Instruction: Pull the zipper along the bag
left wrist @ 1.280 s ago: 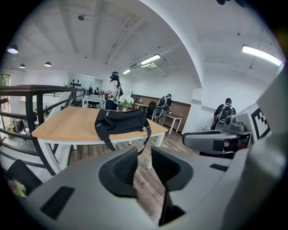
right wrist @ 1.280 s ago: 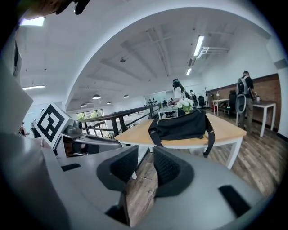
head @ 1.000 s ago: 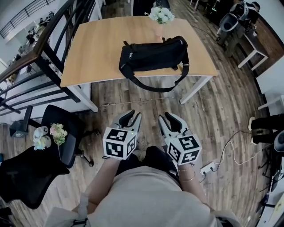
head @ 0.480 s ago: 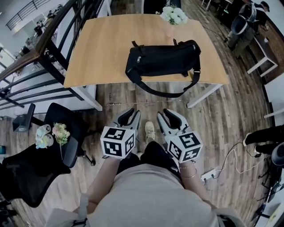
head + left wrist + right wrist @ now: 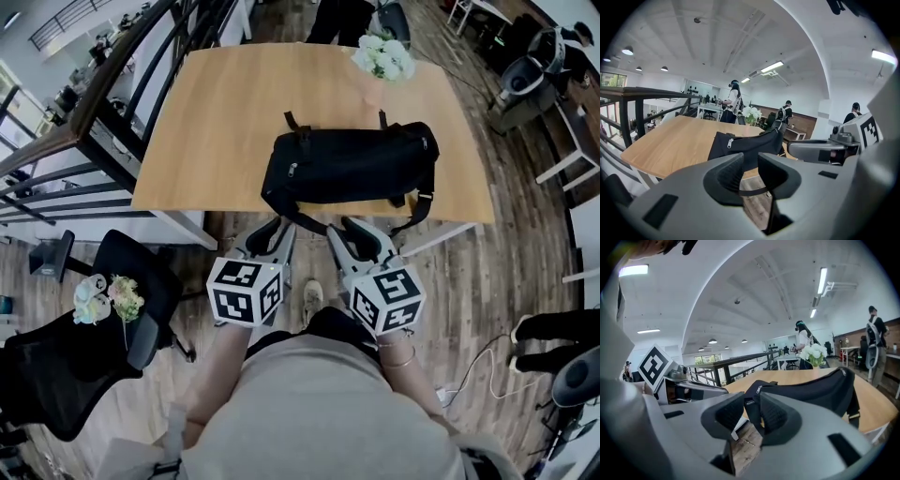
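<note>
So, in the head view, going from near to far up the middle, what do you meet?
Person's torso → left gripper and right gripper, side by side → black bag on the wooden table → white flowers.

One bag, one table; left tool, right tool: two.
</note>
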`<action>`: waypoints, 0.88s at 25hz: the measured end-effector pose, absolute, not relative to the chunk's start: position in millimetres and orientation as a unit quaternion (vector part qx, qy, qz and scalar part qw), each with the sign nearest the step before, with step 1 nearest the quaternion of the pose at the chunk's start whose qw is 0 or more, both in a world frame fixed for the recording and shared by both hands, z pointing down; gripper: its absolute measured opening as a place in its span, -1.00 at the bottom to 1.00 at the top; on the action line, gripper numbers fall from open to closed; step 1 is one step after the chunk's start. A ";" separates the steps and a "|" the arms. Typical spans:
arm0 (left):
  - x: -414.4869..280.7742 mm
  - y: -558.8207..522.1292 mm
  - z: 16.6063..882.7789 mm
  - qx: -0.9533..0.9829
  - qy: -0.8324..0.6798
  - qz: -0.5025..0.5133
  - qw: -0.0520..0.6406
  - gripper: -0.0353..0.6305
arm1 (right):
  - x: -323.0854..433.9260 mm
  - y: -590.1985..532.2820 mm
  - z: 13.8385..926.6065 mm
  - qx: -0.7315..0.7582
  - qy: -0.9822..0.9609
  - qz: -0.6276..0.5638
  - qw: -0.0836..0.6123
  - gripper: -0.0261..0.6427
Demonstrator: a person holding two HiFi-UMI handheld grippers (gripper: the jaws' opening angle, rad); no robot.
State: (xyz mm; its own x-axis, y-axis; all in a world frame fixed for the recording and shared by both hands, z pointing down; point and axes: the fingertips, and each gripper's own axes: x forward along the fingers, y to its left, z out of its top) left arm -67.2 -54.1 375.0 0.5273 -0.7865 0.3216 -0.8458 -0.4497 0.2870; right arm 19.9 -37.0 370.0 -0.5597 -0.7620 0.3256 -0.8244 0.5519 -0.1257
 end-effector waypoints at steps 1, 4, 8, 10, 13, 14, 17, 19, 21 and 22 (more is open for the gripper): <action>-66.5 -64.1 374.3 0.846 -0.485 0.069 0.210 -0.62 | 21.0 -47.5 370.3 0.451 -0.875 0.132 0.120 -0.63; -63.1 -89.9 374.1 0.840 -0.495 0.067 0.211 -0.62 | 24.7 -77.4 371.9 0.440 -0.880 0.131 0.124 -0.63; -66.0 -116.7 376.6 0.824 -0.522 0.062 0.211 -0.62 | 24.2 -108.4 374.4 0.416 -0.891 0.125 0.130 -0.63; -74.3 -128.6 375.2 0.808 -0.548 0.051 0.208 -0.62 | 22.6 -119.7 375.7 0.403 -0.897 0.123 0.133 -0.63; -82.4 -141.7 375.3 0.792 -0.571 0.040 0.212 -0.62 | 21.0 -133.9 379.4 0.386 -0.904 0.124 0.139 -0.63; -83.2 -144.3 377.0 0.788 -0.575 0.041 0.215 -0.62 | 20.6 -137.4 381.1 0.381 -0.905 0.125 0.140 -0.63; -84.5 -146.9 383.2 0.779 -0.583 0.047 0.225 -0.62 | 17.9 -143.2 384.0 0.366 -0.910 0.130 0.143 -0.63; -85.9 -146.9 386.0 0.774 -0.588 0.050 0.230 -0.62 | 15.6 -144.3 385.2 0.359 -0.912 0.133 0.144 -0.63; -87.7 -147.8 387.9 0.769 -0.593 0.050 0.233 -0.62 | 14.9 -146.2 387.6 0.356 -0.913 0.137 0.146 -0.63; -88.3 -148.1 388.5 0.768 -0.594 0.050 0.234 -0.62 | 14.7 -147.3 388.9 0.355 -0.913 0.139 0.146 -0.63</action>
State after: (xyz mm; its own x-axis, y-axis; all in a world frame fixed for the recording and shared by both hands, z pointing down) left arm -88.3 -148.1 388.5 0.2889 -0.8891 0.3552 -0.9362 -0.1848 0.2988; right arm 14.7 -147.3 388.9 -0.7060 -0.6067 0.3654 -0.6881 0.7098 -0.1509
